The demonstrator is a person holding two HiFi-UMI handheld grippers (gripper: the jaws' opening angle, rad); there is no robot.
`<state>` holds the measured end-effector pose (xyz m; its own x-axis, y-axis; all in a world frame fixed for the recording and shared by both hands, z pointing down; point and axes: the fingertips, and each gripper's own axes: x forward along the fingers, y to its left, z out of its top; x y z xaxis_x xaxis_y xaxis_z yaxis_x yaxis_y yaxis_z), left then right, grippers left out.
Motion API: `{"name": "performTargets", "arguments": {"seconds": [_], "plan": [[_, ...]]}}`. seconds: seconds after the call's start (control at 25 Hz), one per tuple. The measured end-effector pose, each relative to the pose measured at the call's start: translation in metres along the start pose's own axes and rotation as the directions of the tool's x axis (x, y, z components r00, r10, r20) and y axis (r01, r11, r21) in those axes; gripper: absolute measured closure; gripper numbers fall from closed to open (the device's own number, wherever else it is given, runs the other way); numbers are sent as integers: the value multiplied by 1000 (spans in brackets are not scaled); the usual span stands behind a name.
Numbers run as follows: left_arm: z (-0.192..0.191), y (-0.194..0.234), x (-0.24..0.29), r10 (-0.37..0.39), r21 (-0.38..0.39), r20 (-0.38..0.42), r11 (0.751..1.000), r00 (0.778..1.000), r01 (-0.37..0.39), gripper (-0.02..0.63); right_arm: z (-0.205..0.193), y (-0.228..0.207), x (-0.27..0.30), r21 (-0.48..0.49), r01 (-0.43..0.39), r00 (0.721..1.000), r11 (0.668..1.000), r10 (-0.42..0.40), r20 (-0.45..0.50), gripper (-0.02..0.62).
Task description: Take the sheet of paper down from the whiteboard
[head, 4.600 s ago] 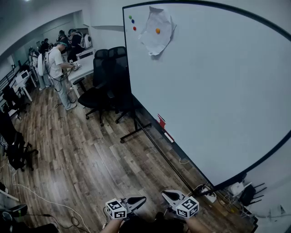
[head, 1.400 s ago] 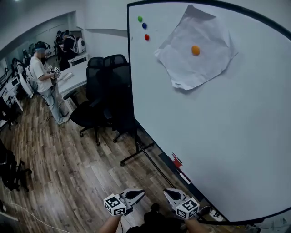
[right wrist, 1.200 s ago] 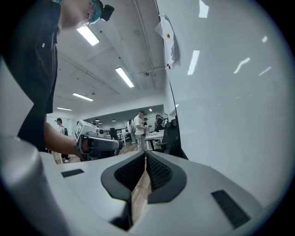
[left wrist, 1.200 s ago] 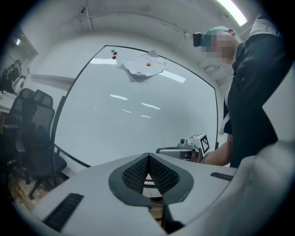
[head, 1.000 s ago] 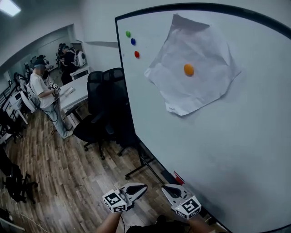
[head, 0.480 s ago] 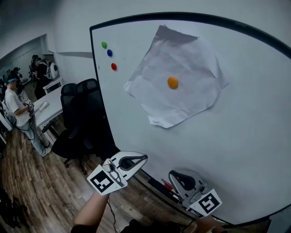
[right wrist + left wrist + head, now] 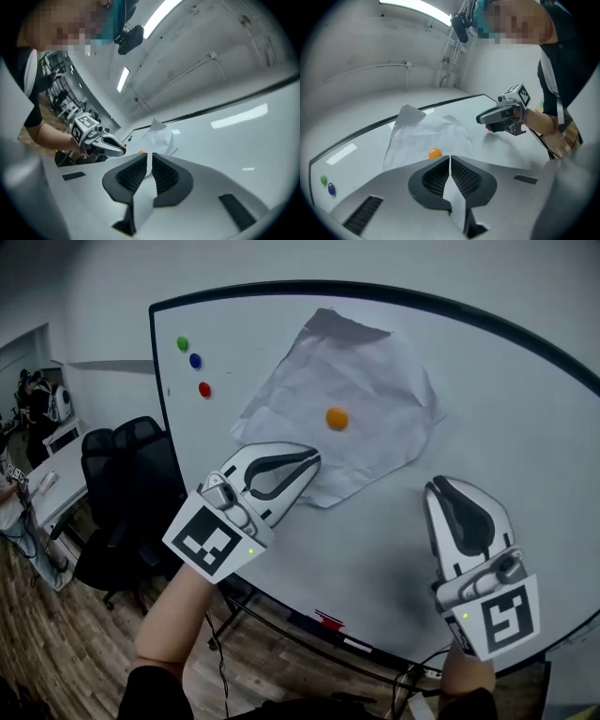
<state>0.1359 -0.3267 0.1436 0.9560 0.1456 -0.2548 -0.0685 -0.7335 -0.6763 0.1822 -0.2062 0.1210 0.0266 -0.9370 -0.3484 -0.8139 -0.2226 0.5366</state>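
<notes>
A crumpled white sheet of paper hangs on the whiteboard, pinned by an orange magnet. My left gripper is raised in front of the sheet's lower left edge, jaws shut and empty. My right gripper is raised to the sheet's lower right, in front of bare board, also shut and empty. In the left gripper view the sheet and magnet lie just past the shut jaws, with the right gripper beyond. The right gripper view shows the sheet farther off and the left gripper.
Green, blue and red magnets sit at the board's upper left. Black office chairs stand left of the board over a wood floor. A red item lies on the board's tray. People stand at desks far left.
Both grippers have risen from low near the floor to the height of the sheet, and have rolled. The view has closed in on the board. Jaws stayed shut.
</notes>
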Motion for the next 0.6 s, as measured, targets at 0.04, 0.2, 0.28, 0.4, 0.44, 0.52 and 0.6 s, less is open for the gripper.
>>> {"name": "performTargets", "arguments": {"seconds": [0.04,0.2,0.28,0.4,0.44,0.52,0.6], "plan": [[3,5,5,-2,-9,3,1000,1000,2,594,7,-5,5,-46,30,999,998,-31,-25,572],[10,19,21,19,30,-5,999,1000,-19,572,25,-16,23,-207,99,988,973,-121,-97,571],[14,25,27,38,49,7,998,999,-39,520,22,-17,32,-245,102,976,964,-144,-161,532],[16,28,33,45,53,22,998,999,-46,516,14,-24,40,-260,127,952,957,-191,-240,471],[15,28,35,45,59,19,997,999,-46,512,13,-28,42,-258,142,947,956,-207,-246,472],[13,29,37,53,84,6,995,999,-53,509,12,-33,48,-253,161,943,954,-225,-246,472],[11,29,38,68,100,-2,993,998,-68,508,12,-34,52,-254,168,940,953,-232,-250,472]]}}
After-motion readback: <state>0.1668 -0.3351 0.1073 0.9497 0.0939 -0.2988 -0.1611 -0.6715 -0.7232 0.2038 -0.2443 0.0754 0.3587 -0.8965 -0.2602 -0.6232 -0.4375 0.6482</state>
